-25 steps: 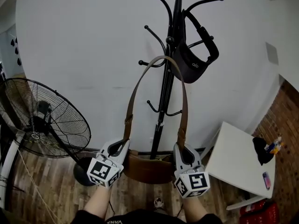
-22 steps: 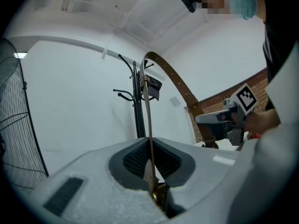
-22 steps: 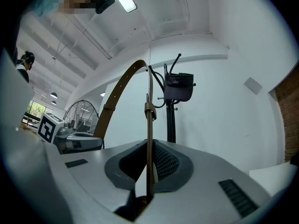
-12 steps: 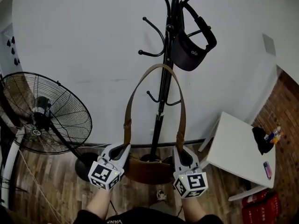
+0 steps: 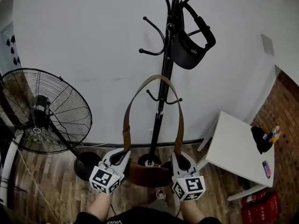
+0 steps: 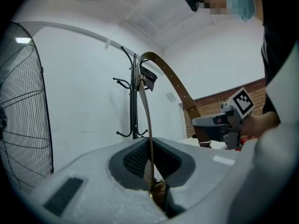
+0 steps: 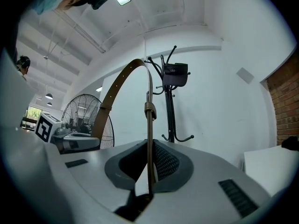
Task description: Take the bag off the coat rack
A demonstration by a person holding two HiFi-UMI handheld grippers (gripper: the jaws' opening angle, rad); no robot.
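A brown leather bag (image 5: 148, 175) hangs between my two grippers in the head view, low in front of the black coat rack (image 5: 164, 73). Its strap (image 5: 156, 77) stands up in an arch before the pole, below the upper hooks and touching none that I can see. My left gripper (image 5: 121, 157) is shut on the strap's left end (image 6: 148, 139). The right gripper (image 5: 180, 157) is shut on the right end (image 7: 149, 139). Each gripper view shows the strap edge-on, pinched between the dark pads (image 6: 135, 160).
A black visor cap (image 5: 192, 48) hangs on an upper hook of the rack. A large standing fan (image 5: 44, 112) is at the left. A white table (image 5: 236, 157) with small items stands at the right, above a red crate (image 5: 261, 214). The floor is wood.
Both grippers and the bag have sunk together. The strap's top has dropped from the height of the upper hooks to below them.
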